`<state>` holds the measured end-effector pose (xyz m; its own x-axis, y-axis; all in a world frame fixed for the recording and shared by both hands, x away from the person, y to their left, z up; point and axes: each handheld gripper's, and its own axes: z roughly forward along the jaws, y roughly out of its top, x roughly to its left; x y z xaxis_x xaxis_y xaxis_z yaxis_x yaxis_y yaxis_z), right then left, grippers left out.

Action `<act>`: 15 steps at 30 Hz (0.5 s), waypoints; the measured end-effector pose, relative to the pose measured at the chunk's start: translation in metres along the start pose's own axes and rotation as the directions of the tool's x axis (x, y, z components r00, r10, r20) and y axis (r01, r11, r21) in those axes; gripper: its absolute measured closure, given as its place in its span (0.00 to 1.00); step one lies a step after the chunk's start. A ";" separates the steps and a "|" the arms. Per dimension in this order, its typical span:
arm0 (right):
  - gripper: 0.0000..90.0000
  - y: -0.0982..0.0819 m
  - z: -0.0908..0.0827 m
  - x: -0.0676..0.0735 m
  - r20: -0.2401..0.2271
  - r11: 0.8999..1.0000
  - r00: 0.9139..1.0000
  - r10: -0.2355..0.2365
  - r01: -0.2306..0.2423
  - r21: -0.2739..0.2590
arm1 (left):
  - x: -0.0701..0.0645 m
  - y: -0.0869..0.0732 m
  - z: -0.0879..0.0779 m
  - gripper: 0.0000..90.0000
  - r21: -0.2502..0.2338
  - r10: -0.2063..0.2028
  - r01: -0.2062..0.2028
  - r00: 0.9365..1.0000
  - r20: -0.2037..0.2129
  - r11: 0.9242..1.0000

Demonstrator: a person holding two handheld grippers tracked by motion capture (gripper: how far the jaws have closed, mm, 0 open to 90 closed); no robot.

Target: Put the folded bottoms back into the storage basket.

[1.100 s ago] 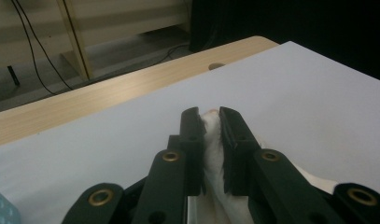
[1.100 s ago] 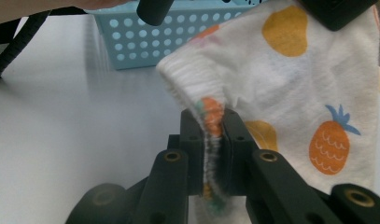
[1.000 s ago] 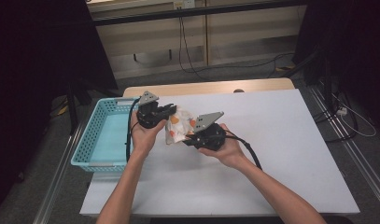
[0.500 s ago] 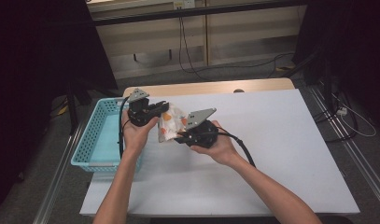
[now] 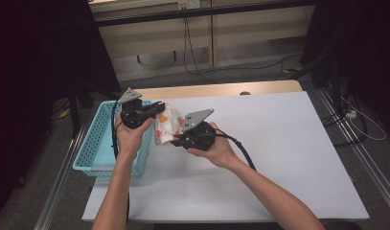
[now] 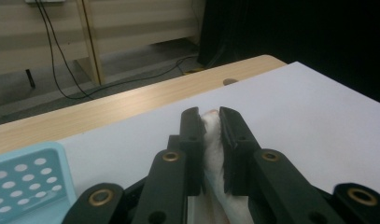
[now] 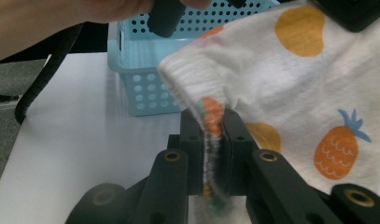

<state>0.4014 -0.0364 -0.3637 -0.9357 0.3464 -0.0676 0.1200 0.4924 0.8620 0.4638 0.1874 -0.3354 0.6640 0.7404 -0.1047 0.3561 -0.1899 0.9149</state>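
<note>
Both grippers hold one piece of cloth between them, lifted above the white table (image 5: 279, 158). The cloth (image 5: 166, 123) is white with orange pineapple and yellow fruit prints (a small garment or towel, which of the two is hard to tell). It hangs in the gap between the two tools, touching both.

The left gripper (image 5: 158, 108) is clamped on the cloth's upper edge. In the left gripper view, its two black jaws stand close together with a bunched white fold (image 6: 212, 140) pressed between them. Beyond the jaw tips lie the table's white top and its wooden far edge. To that gripper's lower left sits a corner of the light blue basket (image 6: 24, 175).

The right gripper (image 5: 174, 140) is clenched on a lower, ribbed hem of the same cloth. In the right gripper view, the jaws pinch a thin strip (image 7: 213, 140) with orange and green print, and the rest of the cloth spreads up and to the right of the jaws. Past the jaws, up and to the left, stands the perforated blue basket (image 7: 145, 88), with the other hand (image 7: 61, 16) above it.

From above, the basket (image 5: 94, 143) sits just beside and below the left hand (image 5: 130, 136), at the table's left edge. The right hand (image 5: 216, 148) is over the table.
</note>
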 end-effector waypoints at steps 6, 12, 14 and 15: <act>0.91 0.005 0.007 0.000 -0.005 1.000 1.000 0.004 -0.005 -0.012 | 0.008 0.000 -0.007 0.90 -0.012 -0.017 0.017 1.000 -0.014 1.000; 0.91 0.015 0.018 0.002 -0.028 1.000 1.000 0.005 -0.005 -0.020 | 0.013 0.001 -0.020 0.90 -0.026 -0.014 0.013 0.999 -0.035 1.000; 0.91 0.017 0.022 0.003 -0.034 1.000 0.999 0.003 -0.003 -0.022 | 0.016 0.000 -0.022 0.90 -0.020 -0.010 0.009 0.999 -0.046 1.000; 0.91 0.019 0.024 0.004 -0.033 1.000 0.999 -0.006 0.006 -0.020 | 0.018 0.000 -0.023 0.90 -0.022 -0.016 0.015 0.999 -0.045 1.000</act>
<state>0.4077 -0.0066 -0.3597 -0.9468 0.3168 -0.0563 0.1081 0.4781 0.8716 0.4604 0.2160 -0.3284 0.6282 0.7713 -0.1019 0.3515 -0.1646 0.9216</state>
